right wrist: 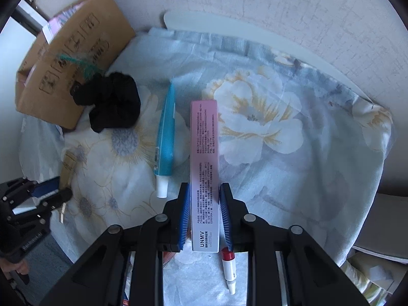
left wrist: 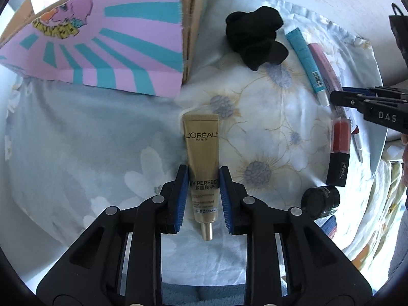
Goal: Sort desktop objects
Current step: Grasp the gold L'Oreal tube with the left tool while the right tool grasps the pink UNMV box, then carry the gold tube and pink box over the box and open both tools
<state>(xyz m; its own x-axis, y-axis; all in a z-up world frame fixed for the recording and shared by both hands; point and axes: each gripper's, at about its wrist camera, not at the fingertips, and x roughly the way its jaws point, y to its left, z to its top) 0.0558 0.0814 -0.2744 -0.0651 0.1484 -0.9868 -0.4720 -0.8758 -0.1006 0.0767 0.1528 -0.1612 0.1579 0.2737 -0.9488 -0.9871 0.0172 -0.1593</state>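
Gold tube [left wrist: 201, 168], centre of the left wrist view: "L'ORÉAL PARIS", below it "UV PERFECT", Chinese characters, "SPF 50+ PA++++" near the nozzle. Black gripper [left wrist: 377, 109] at right edge of that view: "DAS". Black box [left wrist: 339, 169] at right: gold YSL monogram. Teal tube [left wrist: 307, 65], upper right: barcode, digits unreadable. Right wrist view, centre: pink-white box [right wrist: 205, 173] with "UNMV" at its near end, dense Chinese small print, unreadable. Cardboard box [right wrist: 71, 63], upper left: stamped Chinese characters and handling symbols, unreadable.
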